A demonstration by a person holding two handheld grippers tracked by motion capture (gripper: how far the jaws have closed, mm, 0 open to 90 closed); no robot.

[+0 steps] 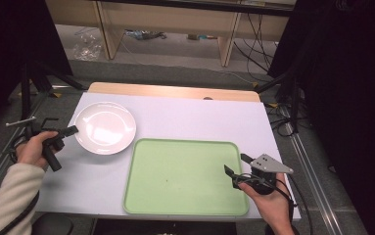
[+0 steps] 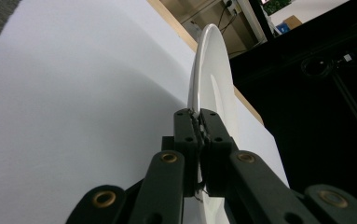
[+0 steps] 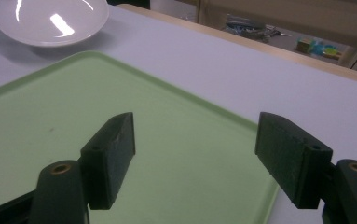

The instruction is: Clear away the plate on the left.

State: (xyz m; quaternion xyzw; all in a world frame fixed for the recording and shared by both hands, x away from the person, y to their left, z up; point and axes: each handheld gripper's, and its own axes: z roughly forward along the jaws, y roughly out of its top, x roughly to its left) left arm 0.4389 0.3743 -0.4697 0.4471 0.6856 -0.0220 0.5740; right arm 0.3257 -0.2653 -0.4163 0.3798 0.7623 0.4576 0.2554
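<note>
Plate [image 1: 105, 128] sits just off the far-left corner of the green tray [image 1: 185, 177], and the left gripper [image 1: 70, 130] has its jaws pinched tight on the rim. Looks like glossy ceramic, so stiff, slippery and breakable; the thin edge is the only handle. Right gripper [image 1: 237, 164] hovers spread wide over the tray's right edge, empty.

My black left gripper [image 1: 71, 130] pinches a glossy white plate [image 1: 105, 127]. My black right gripper [image 1: 237, 165], topped with a grey plate, hovers over a pale green tray [image 1: 185, 177] on the plain white table [image 1: 199, 117].
</note>
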